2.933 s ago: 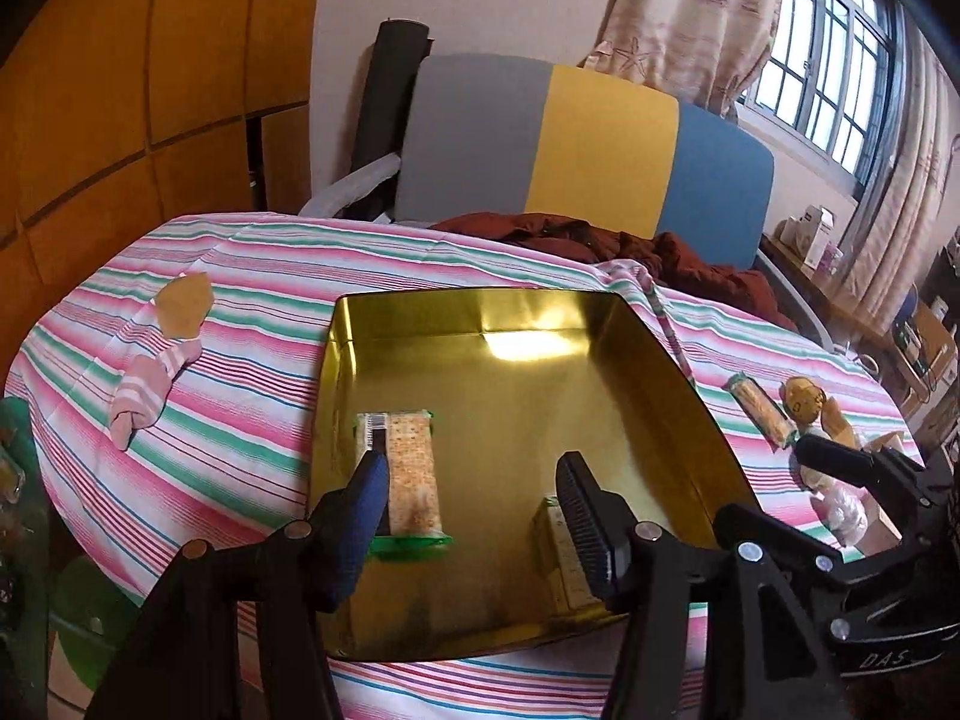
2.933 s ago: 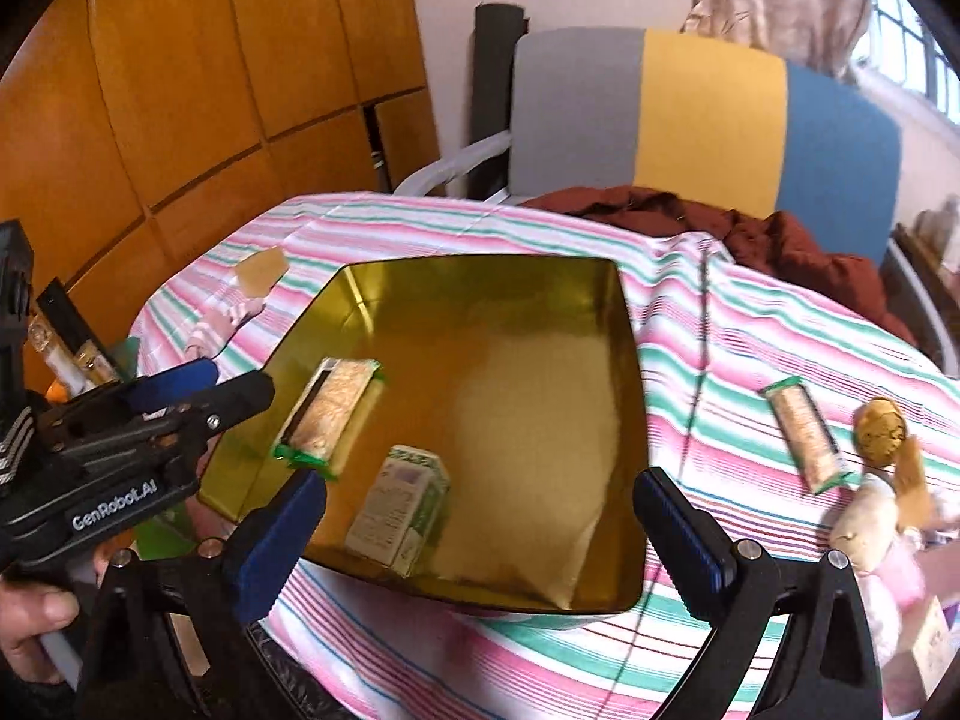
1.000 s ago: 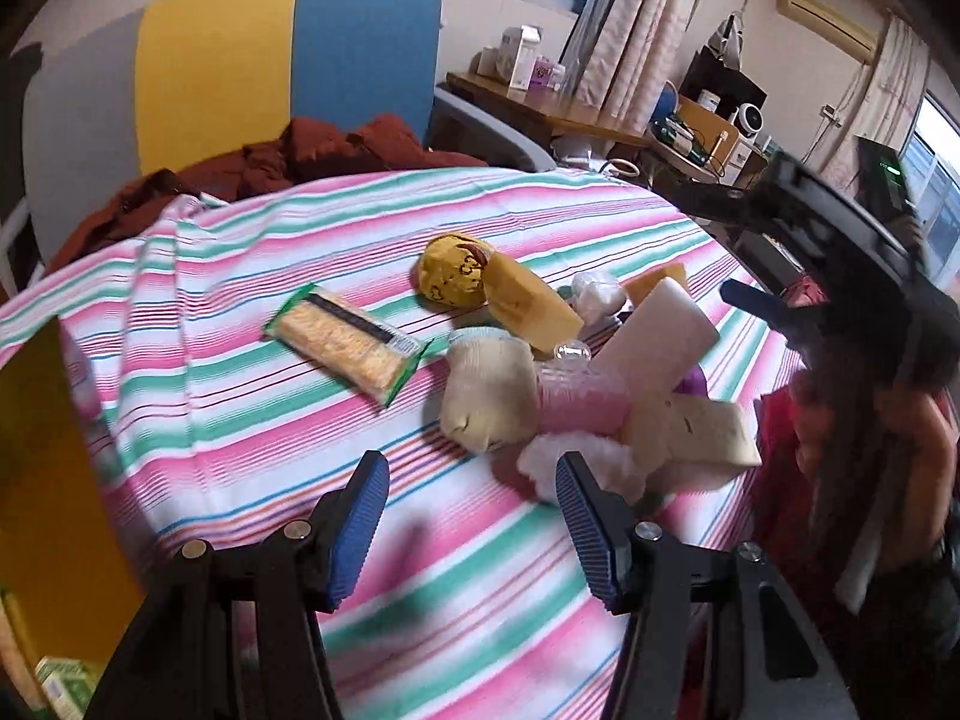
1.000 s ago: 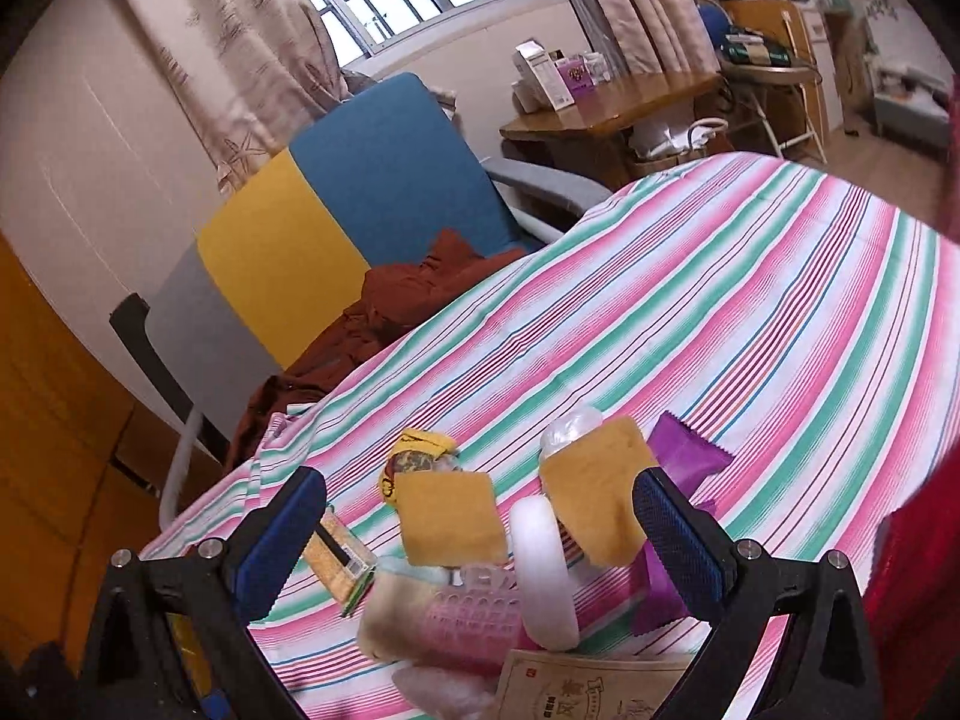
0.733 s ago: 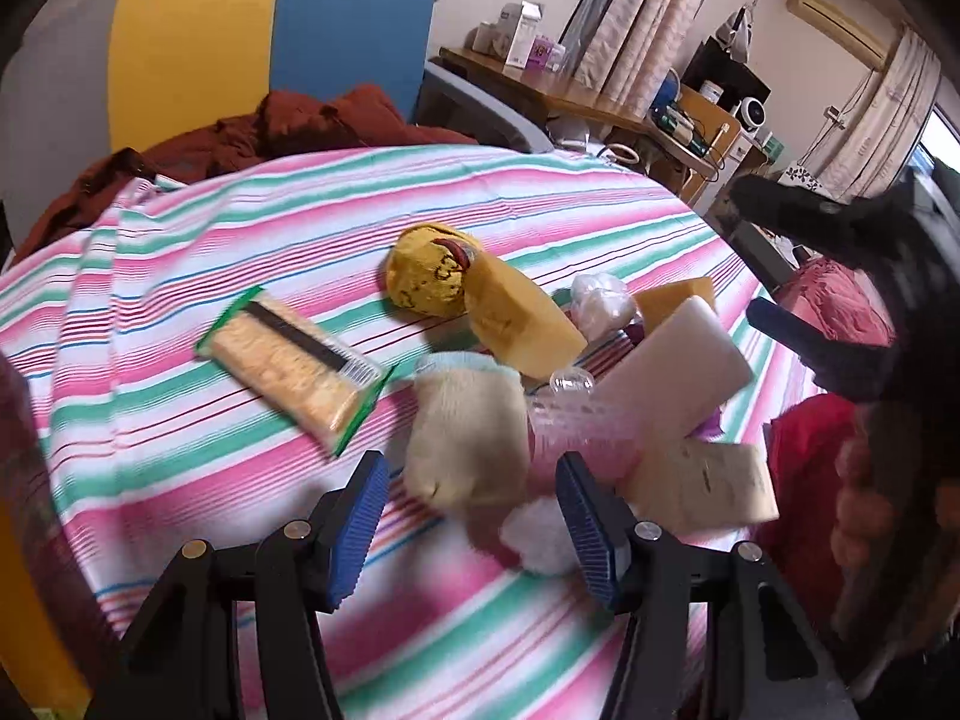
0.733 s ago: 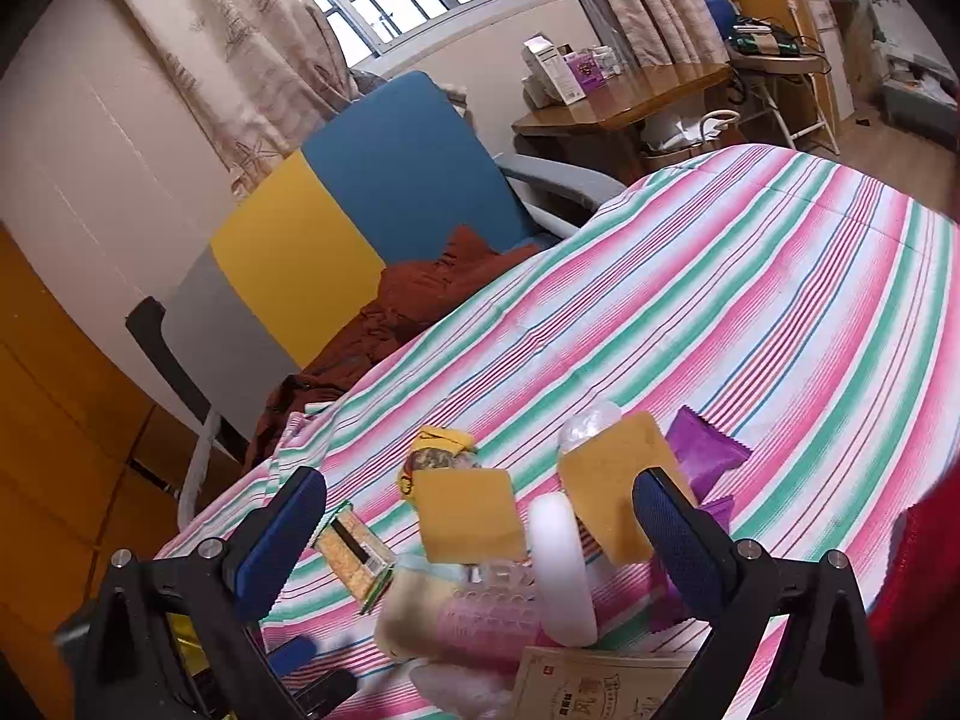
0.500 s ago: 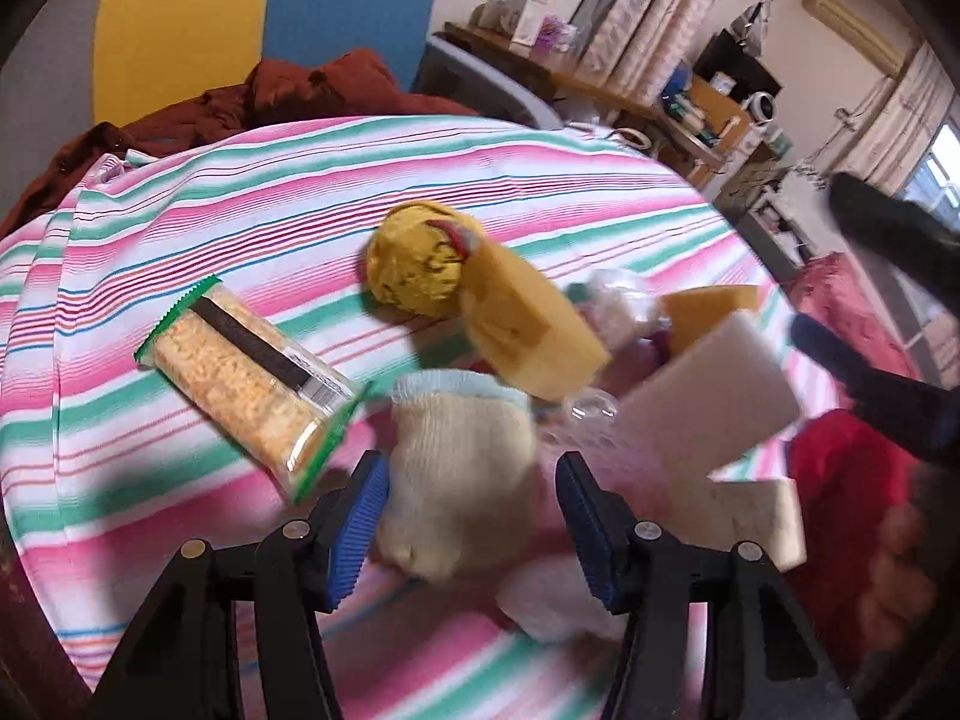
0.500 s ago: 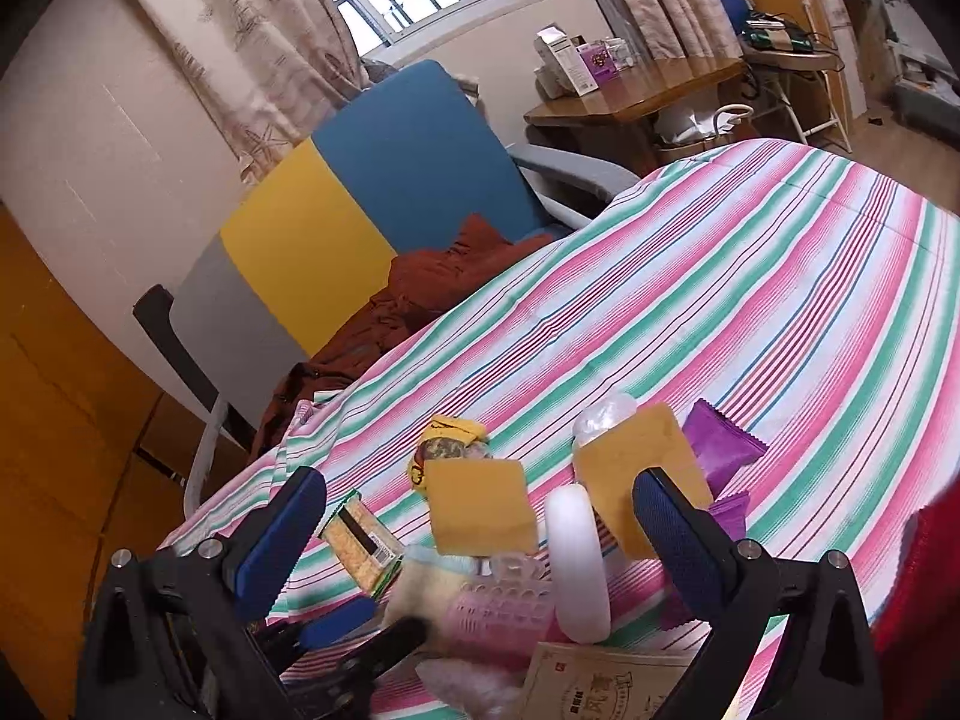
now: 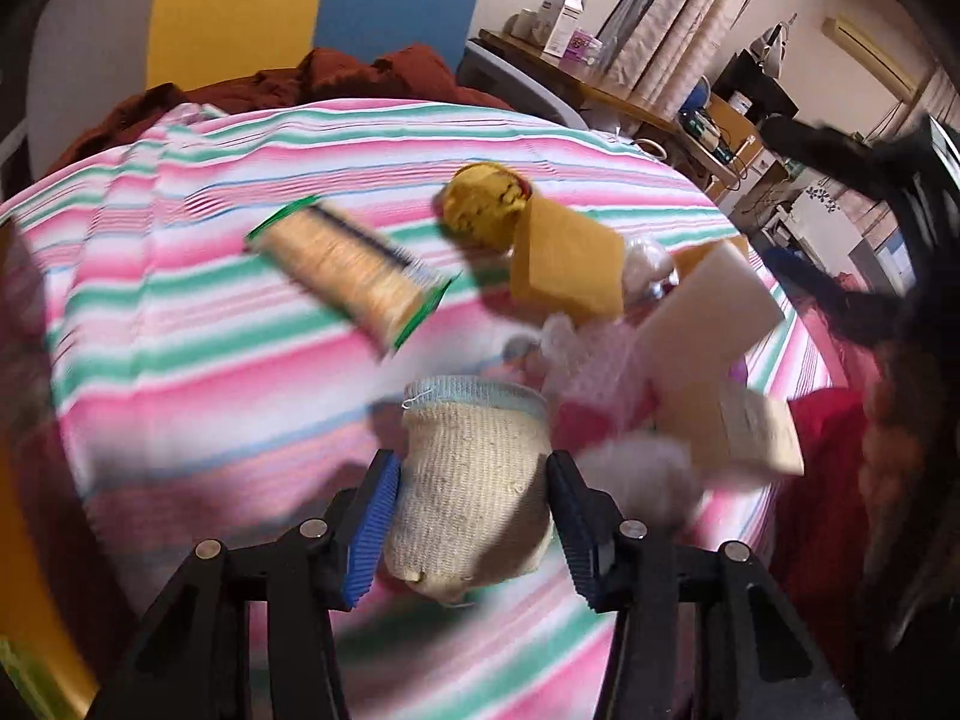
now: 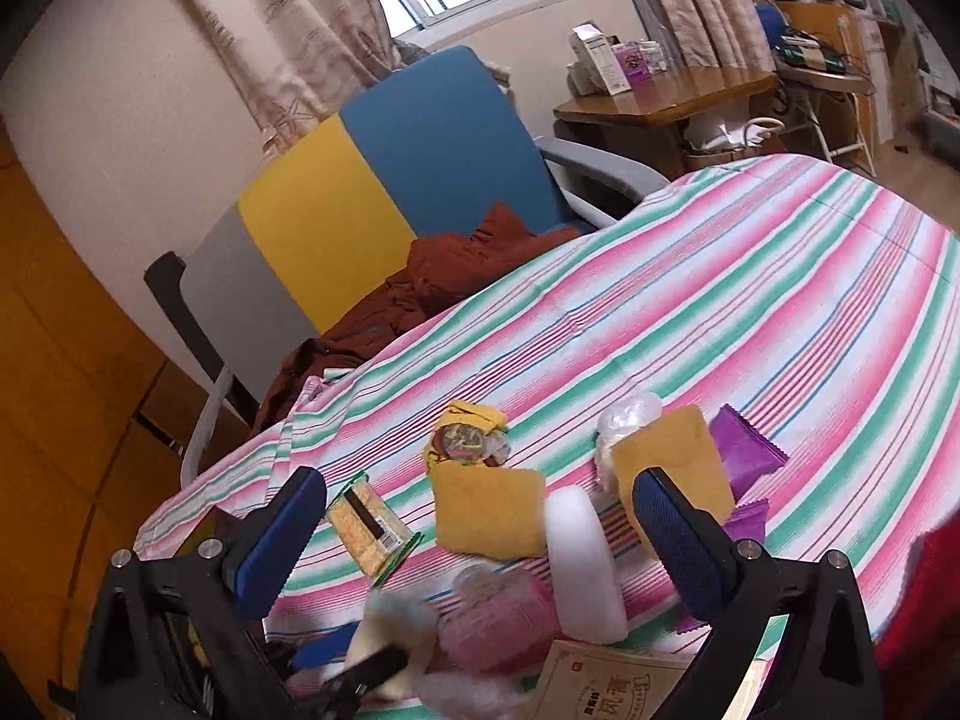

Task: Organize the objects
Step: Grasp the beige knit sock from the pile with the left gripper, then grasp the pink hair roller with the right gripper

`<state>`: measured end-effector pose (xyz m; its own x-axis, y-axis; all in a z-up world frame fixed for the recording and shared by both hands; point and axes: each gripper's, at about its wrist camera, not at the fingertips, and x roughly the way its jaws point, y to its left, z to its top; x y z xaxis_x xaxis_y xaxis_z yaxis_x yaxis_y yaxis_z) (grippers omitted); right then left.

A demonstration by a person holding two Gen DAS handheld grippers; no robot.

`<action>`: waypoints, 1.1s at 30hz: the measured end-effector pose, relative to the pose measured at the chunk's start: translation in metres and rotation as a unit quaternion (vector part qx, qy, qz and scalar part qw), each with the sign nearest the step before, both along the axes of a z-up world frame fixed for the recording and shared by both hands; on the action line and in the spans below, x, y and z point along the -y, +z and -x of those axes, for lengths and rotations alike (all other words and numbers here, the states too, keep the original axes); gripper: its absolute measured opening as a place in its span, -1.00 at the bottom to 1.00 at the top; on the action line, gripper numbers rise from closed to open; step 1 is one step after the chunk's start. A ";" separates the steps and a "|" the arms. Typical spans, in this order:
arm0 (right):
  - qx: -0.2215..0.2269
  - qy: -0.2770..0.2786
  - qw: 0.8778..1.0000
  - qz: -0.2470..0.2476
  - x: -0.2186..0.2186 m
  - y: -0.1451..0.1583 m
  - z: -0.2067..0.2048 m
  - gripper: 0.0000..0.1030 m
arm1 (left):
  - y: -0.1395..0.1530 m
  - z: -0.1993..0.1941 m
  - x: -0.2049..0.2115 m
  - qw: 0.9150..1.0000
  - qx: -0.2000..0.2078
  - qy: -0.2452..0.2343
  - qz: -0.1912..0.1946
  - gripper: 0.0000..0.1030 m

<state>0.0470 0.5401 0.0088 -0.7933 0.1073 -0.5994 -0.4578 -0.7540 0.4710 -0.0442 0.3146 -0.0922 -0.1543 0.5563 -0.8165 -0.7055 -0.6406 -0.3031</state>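
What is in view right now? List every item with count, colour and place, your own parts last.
knitted sock: 1, beige with light blue cuff, between the left gripper's fingers
cracker pack: 1, tan with green edges, on the cloth left of the pile
yellow wrapped snack: 1, yellow, far end of the pile
sponges: 2, yellow-orange, in the pile
foam block: 1, white, on its edge in the pile
purple packets: 2, purple, right edge of the pile
pink ridged item: 1, pink, near end of the pile
printed box: 1, cream, nearest edge
striped tablecloth: 1, pink, green, white
chair: 1, grey, yellow, blue, behind table
left gripper: 1, black with blue pads, astride the sock
right gripper: 1, same, open over the pile
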 end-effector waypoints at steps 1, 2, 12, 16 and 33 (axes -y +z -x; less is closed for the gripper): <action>-0.001 0.005 1.000 -0.001 0.001 0.000 0.001 0.99 | 0.001 -0.005 0.006 1.000 -0.004 0.001 0.002 -0.01; -0.001 0.011 1.000 -0.001 0.003 0.000 0.002 0.99 | 0.001 -0.011 0.013 1.000 -0.010 -0.002 0.004 -0.01; 0.065 0.166 0.982 -0.064 0.061 -0.009 0.034 1.00 | -0.014 -0.013 0.009 1.000 0.002 -0.009 0.002 0.09; 0.111 0.223 0.962 -0.117 0.083 -0.006 0.043 0.96 | -0.015 -0.020 0.011 1.000 -0.016 -0.015 -0.001 0.08; 0.189 0.216 0.950 -0.124 0.055 0.004 0.052 0.98 | -0.015 -0.027 0.035 1.000 -0.010 -0.014 -0.019 0.06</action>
